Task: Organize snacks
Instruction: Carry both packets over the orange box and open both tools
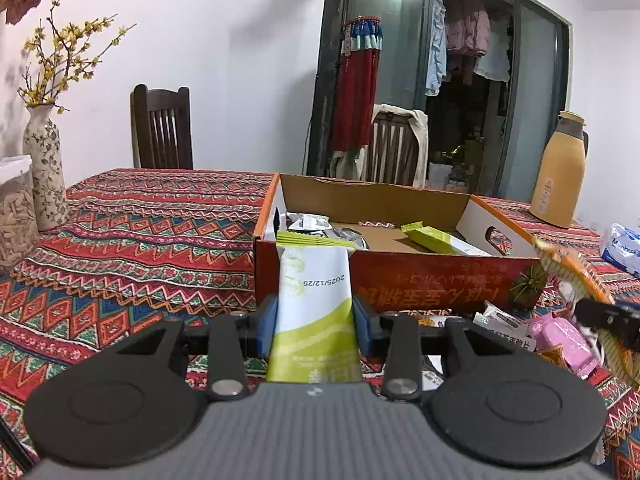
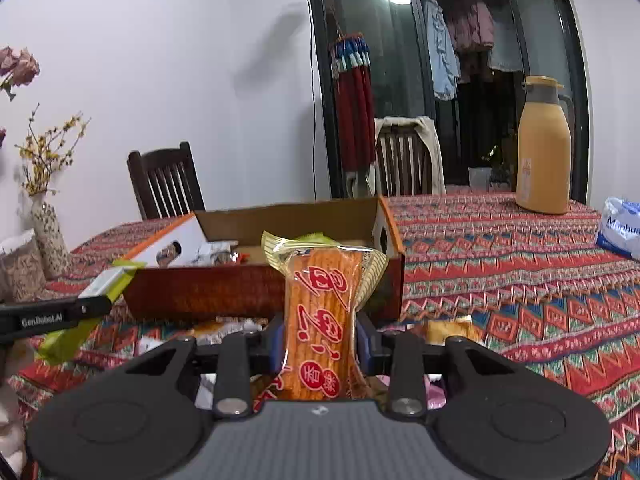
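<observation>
My left gripper is shut on a green and white snack packet, held upright in front of the open orange cardboard box. My right gripper is shut on an orange spicy-strip packet, held in front of the same box. The box holds green packets and silver packets. The left gripper with its packet shows at the left in the right wrist view. The right gripper shows blurred at the right in the left wrist view.
Loose snacks, a pink pack among them, lie on the patterned tablecloth in front of the box. A flower vase stands at the left. A yellow thermos and a tissue pack stand at the right. Two chairs stand behind.
</observation>
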